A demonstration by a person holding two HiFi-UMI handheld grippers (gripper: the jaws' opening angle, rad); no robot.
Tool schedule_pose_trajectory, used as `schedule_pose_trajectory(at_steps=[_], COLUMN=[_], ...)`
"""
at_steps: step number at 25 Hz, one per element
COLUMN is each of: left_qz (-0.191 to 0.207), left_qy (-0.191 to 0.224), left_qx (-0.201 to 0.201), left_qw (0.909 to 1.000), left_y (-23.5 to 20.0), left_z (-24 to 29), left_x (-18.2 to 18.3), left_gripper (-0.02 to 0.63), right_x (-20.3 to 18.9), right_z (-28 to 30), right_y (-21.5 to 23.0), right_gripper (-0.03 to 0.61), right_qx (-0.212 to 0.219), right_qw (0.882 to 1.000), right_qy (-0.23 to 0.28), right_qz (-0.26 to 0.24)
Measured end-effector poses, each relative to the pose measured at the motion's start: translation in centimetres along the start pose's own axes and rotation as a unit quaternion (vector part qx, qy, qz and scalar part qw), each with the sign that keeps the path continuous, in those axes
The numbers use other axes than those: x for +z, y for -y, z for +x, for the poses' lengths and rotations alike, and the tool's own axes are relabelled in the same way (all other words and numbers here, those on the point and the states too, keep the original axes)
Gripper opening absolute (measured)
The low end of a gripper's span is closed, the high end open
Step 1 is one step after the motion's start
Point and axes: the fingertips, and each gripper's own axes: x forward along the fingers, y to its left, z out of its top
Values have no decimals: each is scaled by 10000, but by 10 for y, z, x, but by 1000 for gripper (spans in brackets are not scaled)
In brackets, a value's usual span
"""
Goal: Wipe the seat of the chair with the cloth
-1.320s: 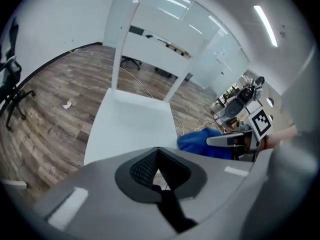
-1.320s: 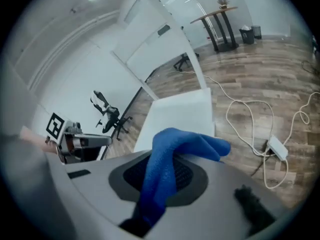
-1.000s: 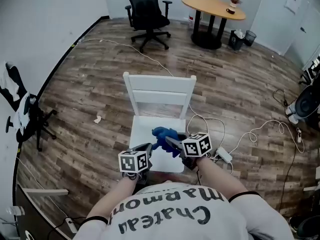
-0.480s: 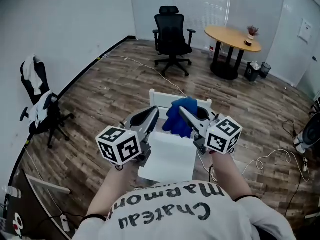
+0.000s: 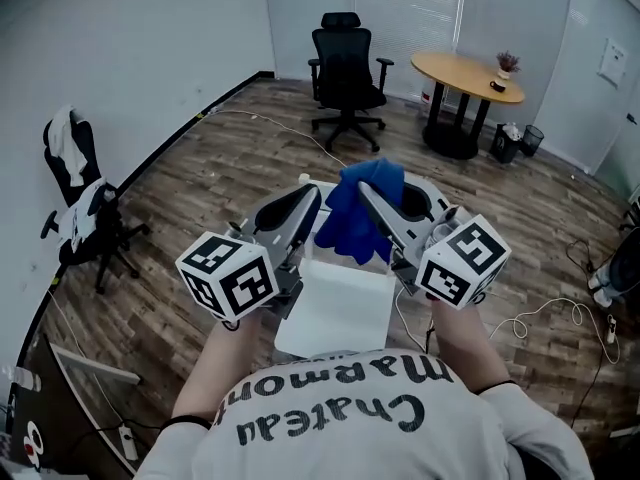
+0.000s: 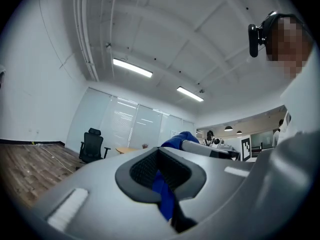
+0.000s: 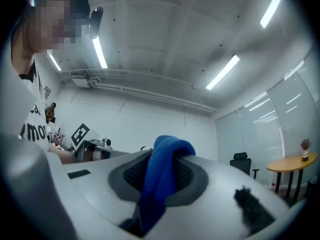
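Blue cloth [image 5: 358, 218] is off the chair seat [image 5: 340, 318]. It is held in the air between both grippers, over the seat's far end.

- **left gripper [image 5: 306, 206]:** jaws clamped on a thin strip of the cloth. The left gripper view shows the strip running down between the pads.
- **right gripper [image 5: 371, 198]:** jaws clamped on a thicker fold. In the right gripper view the fold bulges up over the top of the jaws.

The grippers sit side by side with tips angled toward each other and marker cubes nearest the person. The cloth bunches at the tips and drapes down on the far side. The white seat shows below and just near of the grippers.

The floor [image 5: 200, 183] is wood plank, with white cables [image 5: 520, 323] on the right. At the far end stands a black office chair [image 5: 346, 68]. A round wooden table [image 5: 466, 73] with a small plant [image 5: 508, 63] is to its right. On the left is a stand with black-and-white fabric [image 5: 68, 173] on it.
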Motion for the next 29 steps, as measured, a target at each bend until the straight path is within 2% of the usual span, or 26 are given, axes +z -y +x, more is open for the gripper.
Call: schedule_pose_trajectory(at_steps=[5, 13, 22, 29], left_qz=[-16, -53, 12, -3], left_qy=[-31, -202, -219, -180], left_qx=[142, 133, 194, 247], left_qw=[9999, 9997, 9996, 9995], left_y=[-6, -11, -18, -23], left_z=[11, 23, 24, 24], left_x=[-10, -17, -17, -19], left_gripper=[6, 6, 6, 6], right_x=[-9, -22, -30, -29], right_z=[-1, -1, 2, 1], right_y=[8, 28, 33, 35], right_gripper=[61, 61, 61, 62], right_qx=[-38, -237, -338, -273], right_qw=[9996, 9988, 9978, 9986], right_qy=[-205, -400, -530, -446], right_qz=[-196, -135, -190, -5])
